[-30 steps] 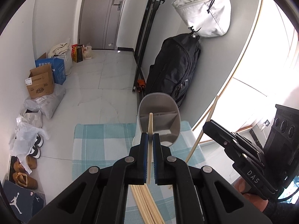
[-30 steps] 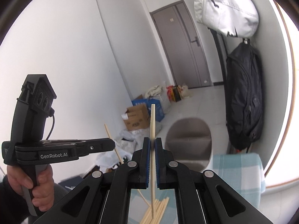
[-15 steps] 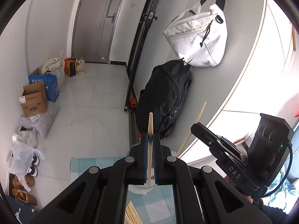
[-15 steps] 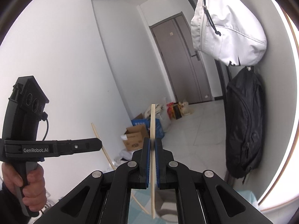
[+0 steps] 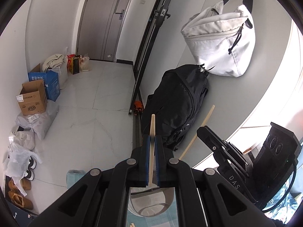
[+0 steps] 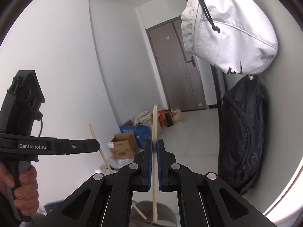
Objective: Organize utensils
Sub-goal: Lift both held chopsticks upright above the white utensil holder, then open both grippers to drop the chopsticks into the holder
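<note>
My left gripper [image 5: 151, 141] is shut on a wooden chopstick [image 5: 152, 124] held upright. Its lower end hangs over the mouth of a grey utensil holder [image 5: 151, 206] below. My right gripper [image 6: 155, 147] is shut on a second chopstick [image 6: 155, 124], also upright, with its lower end inside the holder [image 6: 149, 211]. The right gripper [image 5: 223, 147] and its chopstick [image 5: 200, 126] also show at the right of the left wrist view. The left gripper [image 6: 75, 146] and its chopstick [image 6: 98, 145] show at the left of the right wrist view.
A teal checked cloth [image 5: 75, 176] lies under the holder, with loose chopstick tips [image 5: 132, 225] on it. A black backpack [image 5: 176, 109] and a white bag [image 5: 221, 45] hang on the wall behind. Boxes [image 5: 34, 100] and shoes [image 5: 20, 200] line the floor at left.
Both grippers have tilted upward with their chopsticks. The holder has dropped to the bottom edge of both views, and the chopstick ends now hang at its mouth.
</note>
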`<action>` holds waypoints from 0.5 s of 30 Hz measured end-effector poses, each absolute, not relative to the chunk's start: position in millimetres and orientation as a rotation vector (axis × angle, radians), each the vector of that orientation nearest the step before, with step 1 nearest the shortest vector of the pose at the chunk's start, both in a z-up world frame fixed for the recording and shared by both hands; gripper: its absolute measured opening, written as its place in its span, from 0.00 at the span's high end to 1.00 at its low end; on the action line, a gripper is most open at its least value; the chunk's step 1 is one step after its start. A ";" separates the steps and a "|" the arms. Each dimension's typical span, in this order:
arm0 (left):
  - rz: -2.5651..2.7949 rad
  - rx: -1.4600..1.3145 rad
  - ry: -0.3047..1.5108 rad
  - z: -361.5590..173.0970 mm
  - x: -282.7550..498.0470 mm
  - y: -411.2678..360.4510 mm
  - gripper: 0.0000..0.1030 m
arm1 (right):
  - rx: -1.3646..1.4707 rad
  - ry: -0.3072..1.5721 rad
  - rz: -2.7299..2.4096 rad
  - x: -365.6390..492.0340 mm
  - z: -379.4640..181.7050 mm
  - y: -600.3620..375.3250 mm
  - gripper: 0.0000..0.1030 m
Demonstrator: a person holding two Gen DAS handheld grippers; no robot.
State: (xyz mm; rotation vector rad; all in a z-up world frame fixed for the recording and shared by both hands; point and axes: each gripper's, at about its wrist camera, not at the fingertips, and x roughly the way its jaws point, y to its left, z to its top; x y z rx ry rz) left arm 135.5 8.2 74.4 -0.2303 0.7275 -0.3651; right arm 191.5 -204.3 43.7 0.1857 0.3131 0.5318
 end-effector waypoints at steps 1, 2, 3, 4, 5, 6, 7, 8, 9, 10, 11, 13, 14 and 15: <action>-0.367 -0.233 0.733 72.3 137.5 6.5 0.99 | 0.182 0.317 0.535 193.3 41.9 -203.2 0.96; -0.367 -0.233 0.741 67.8 139.1 6.3 0.99 | 0.170 0.322 0.532 196.0 37.1 -201.6 0.96; -0.363 -0.227 0.747 65.7 141.2 5.3 0.99 | 0.162 0.326 0.532 197.5 33.8 -200.2 0.96; -0.357 -0.217 0.752 62.8 142.7 3.6 0.99 | 0.157 0.332 0.538 199.0 30.0 -199.3 0.96; -0.354 -0.211 0.758 58.0 143.3 3.0 0.99 | 0.153 0.334 0.541 199.4 27.1 -198.4 0.96; -0.357 -0.212 0.768 53.7 144.6 2.2 0.99 | 0.143 0.334 0.542 199.5 23.3 -197.3 0.96; -0.364 -0.215 0.777 52.0 146.3 0.7 0.99 | 0.136 0.338 0.548 199.6 19.9 -196.6 0.96; -0.371 -0.223 0.787 47.2 147.3 1.4 0.99 | 0.135 0.344 0.560 199.8 16.8 -195.9 0.96; -0.371 -0.225 0.790 44.7 149.2 1.8 0.99 | 0.132 0.351 0.568 201.0 13.9 -195.1 0.96; -0.371 -0.223 0.793 41.3 149.4 2.1 0.99 | 0.126 0.357 0.572 201.3 11.3 -194.2 0.96; -0.378 -0.221 0.800 38.2 150.0 2.1 0.99 | 0.116 0.367 0.581 201.6 7.7 -192.5 0.96; -0.409 -0.241 0.822 34.3 151.9 2.7 0.99 | 0.112 0.402 0.619 203.5 -0.3 -189.5 0.96; -0.431 -0.264 0.840 32.0 153.0 4.5 0.99 | 0.111 0.422 0.624 204.4 -4.0 -188.3 0.95; -0.443 -0.278 0.856 30.7 153.4 5.9 0.99 | 0.117 0.444 0.633 205.3 -7.3 -188.3 0.94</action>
